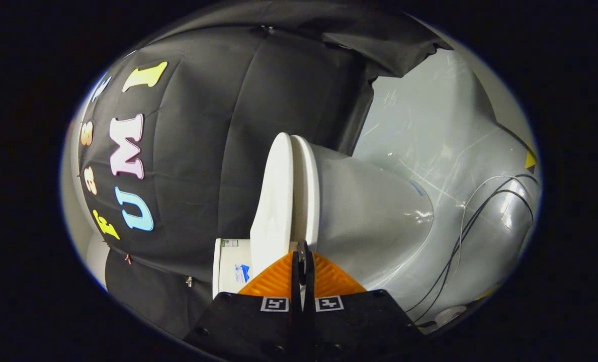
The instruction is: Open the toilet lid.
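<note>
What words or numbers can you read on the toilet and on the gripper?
Small sticker at the top of the tank: print too small to read.
Blue-and-white sticker lower on the tank: too blurred to read.
Two square markers on the gripper: black-and-white patterns, no words.
Toilet lid: no text.
The gripper's fingers are shut, tips at the lid's edge.

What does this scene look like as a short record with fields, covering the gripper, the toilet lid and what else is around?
gripper: fingers closed together, nothing visibly held between them
toilet lid: just ahead of the fingertips, parted a little from the seat along the near edge, not fully open
toilet seat: on the bowl, beside the lid
toilet bowl: white, beyond the fingers
tank: behind the lid, with stickers
floor: grey, glossy, scuffed
cables: black and white, lying on the floor beside the bowl
</note>
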